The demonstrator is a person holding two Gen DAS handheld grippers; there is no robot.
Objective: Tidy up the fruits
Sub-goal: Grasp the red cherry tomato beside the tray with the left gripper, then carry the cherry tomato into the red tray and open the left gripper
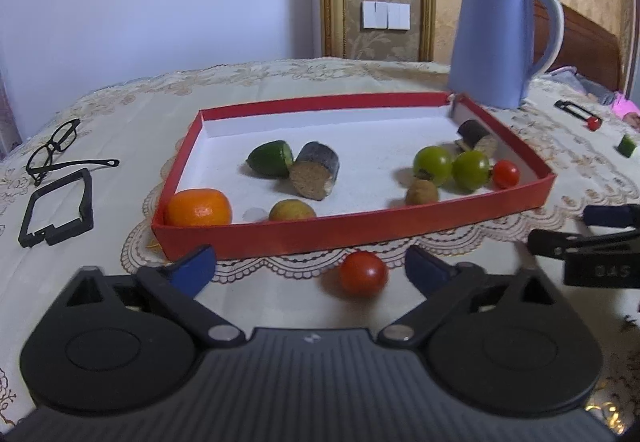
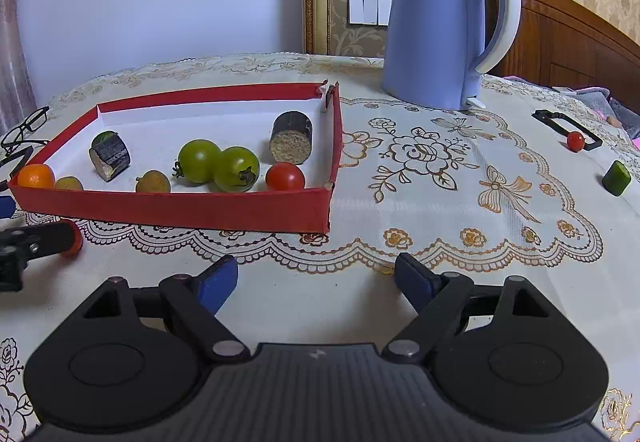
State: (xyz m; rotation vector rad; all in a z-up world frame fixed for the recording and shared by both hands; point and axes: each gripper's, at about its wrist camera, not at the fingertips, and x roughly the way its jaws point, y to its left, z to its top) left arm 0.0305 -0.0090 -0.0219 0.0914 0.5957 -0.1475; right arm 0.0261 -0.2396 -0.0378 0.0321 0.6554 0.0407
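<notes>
Inside the red tray (image 2: 168,208) sit two green tomatoes (image 2: 218,166) and an orange (image 2: 35,176)

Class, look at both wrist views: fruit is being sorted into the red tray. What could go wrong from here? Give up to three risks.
1. The loose red tomato sits between the open left gripper fingers; being round, it may roll away when nudged.
2. The red tray wall is low and looks light; a gripper could shove it.
3. The small tomato and green piece lie near the table's far side.
</notes>
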